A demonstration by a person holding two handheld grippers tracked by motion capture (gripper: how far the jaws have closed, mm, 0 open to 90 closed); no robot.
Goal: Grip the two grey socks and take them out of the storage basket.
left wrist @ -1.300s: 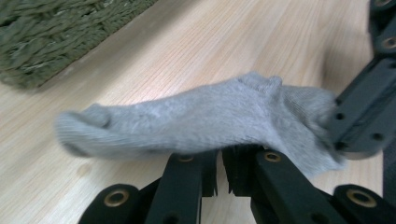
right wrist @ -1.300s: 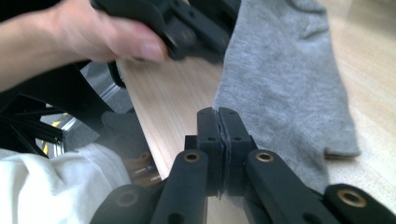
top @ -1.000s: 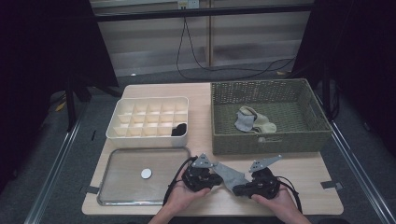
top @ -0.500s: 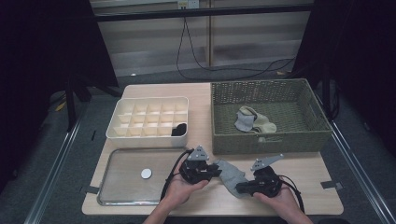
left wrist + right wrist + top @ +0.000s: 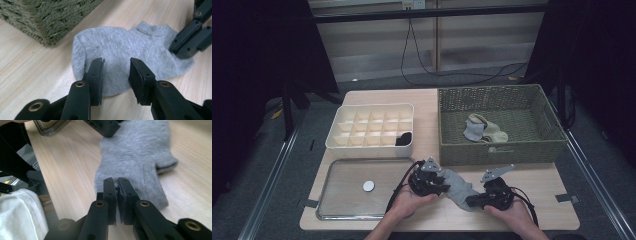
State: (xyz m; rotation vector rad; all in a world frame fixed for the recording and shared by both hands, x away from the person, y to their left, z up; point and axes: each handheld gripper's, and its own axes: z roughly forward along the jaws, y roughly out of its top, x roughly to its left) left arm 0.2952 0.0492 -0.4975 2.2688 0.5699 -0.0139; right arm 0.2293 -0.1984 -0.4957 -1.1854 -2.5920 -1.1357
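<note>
The grey sock (image 5: 455,186) lies flat on the table (image 5: 542,180) before the basket (image 5: 497,150); the right gripper (image 5: 116,182) pinches 1 end to anchor it; the left gripper (image 5: 116,65), jaws just opening, stands parted over the other end, gripping nothing.

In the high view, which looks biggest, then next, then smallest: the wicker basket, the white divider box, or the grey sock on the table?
1. wicker basket
2. white divider box
3. grey sock, though it lies nearer the camera and the grippers cover its ends.

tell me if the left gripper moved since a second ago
Yes. In the high view the left gripper slid right, away from the clear tray's white round knob. Its jaws have just been opening over the grey sock.
</note>
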